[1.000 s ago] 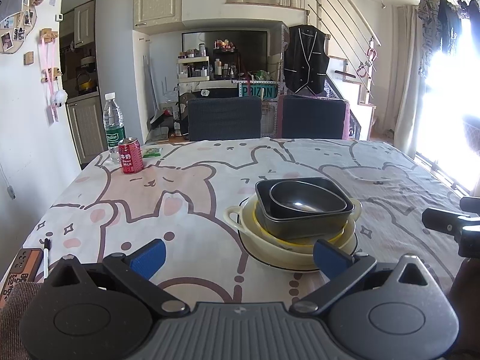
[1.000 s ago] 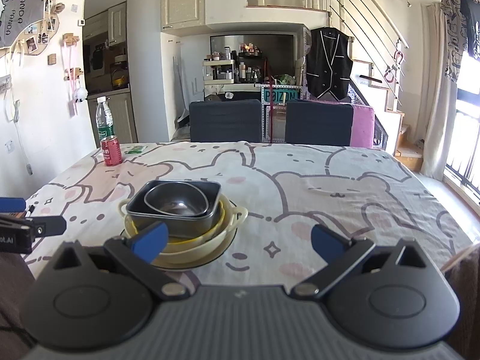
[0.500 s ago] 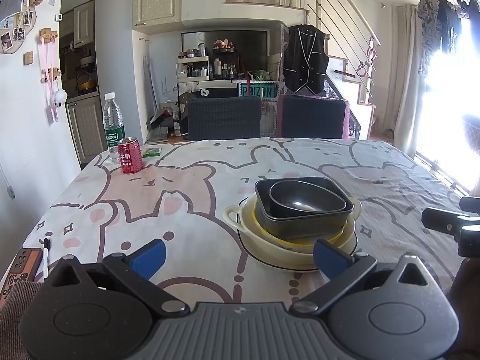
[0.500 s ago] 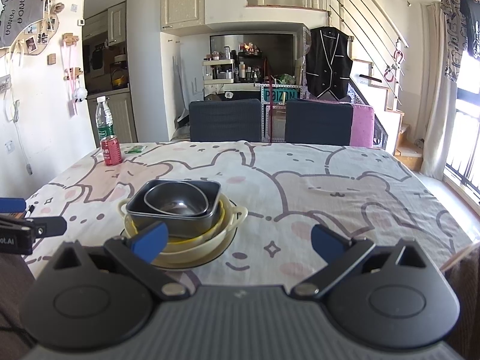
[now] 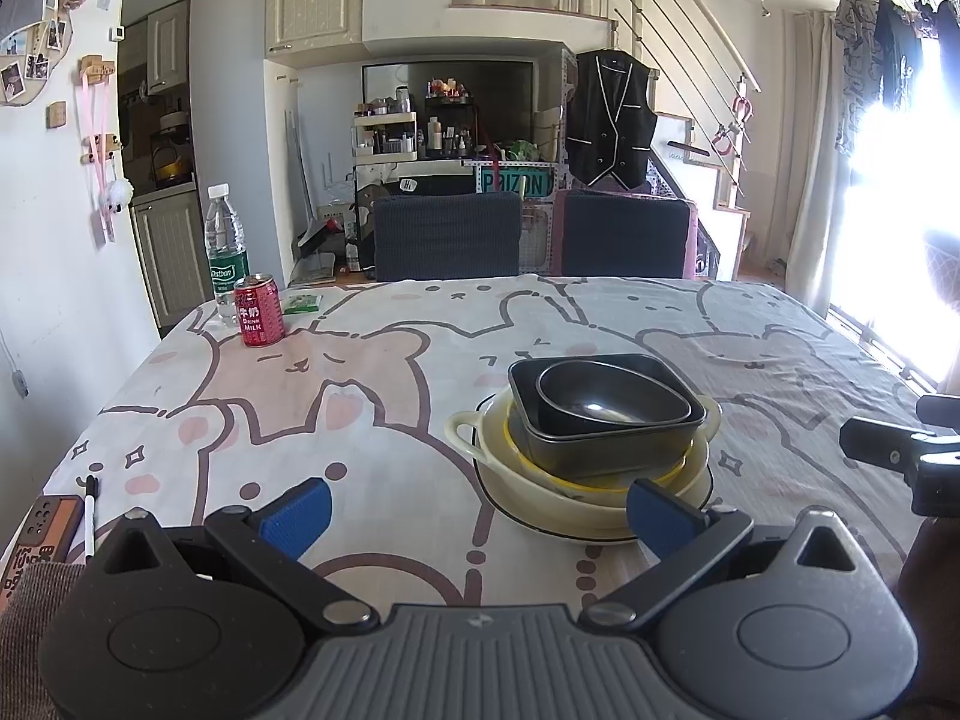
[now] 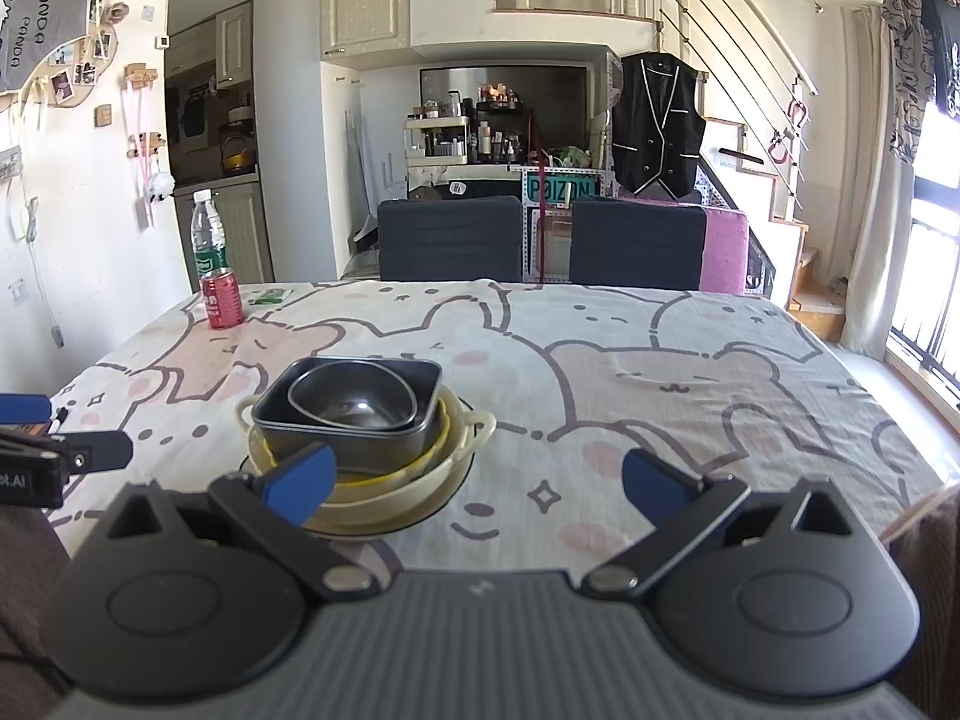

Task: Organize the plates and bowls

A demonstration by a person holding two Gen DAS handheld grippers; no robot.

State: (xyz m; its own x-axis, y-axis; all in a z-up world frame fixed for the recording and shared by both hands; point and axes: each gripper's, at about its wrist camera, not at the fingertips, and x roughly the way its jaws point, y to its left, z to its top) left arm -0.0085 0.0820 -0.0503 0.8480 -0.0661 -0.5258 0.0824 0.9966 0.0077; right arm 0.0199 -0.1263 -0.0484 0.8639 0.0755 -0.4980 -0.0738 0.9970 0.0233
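A stack of dishes stands on the table: a dark rounded bowl [image 5: 606,399] inside a dark square dish [image 5: 600,450], on a yellow bowl, in a cream handled bowl [image 5: 576,492], on a white plate. The stack also shows in the right wrist view [image 6: 354,408]. My left gripper [image 5: 474,510] is open and empty, near the table's front edge, left of the stack. My right gripper [image 6: 477,483] is open and empty, right of the stack. Each gripper shows at the edge of the other's view.
A red milk can [image 5: 258,312], a water bottle [image 5: 227,252] and a small green packet [image 5: 303,302] stand at the far left of the table. A pen [image 5: 90,513] and a brown box lie at the front left. Two dark chairs [image 5: 447,237] stand behind the table.
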